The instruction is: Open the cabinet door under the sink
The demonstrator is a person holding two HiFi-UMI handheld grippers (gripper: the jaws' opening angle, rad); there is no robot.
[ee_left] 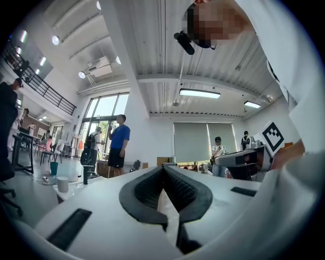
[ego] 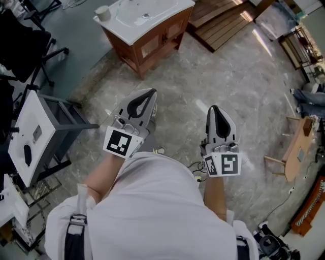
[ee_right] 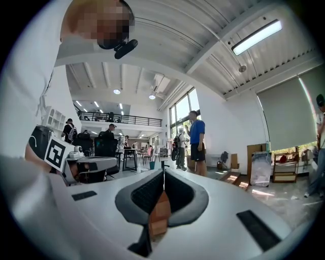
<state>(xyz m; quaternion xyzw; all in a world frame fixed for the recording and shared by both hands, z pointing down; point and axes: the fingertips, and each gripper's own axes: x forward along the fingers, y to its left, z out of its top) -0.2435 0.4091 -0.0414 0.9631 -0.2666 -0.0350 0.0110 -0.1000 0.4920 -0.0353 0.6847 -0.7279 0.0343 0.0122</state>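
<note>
From the brown wooden cabinet (ego: 124, 51) under the white basin sink (ego: 137, 18) (its doors (ego: 151, 46) shut, facing the tongs), both tongs sit well back, closed on nothing, the left tongs (ego: 150, 94) nearer than the right tongs (ego: 214, 108).

Sink cabinet (ego: 161, 39) is ahead of me, cup (ego: 103, 12) on its left corner. My left gripper (ego: 151, 93) and right gripper (ego: 214, 108) sit side by side, well short of it.
</note>
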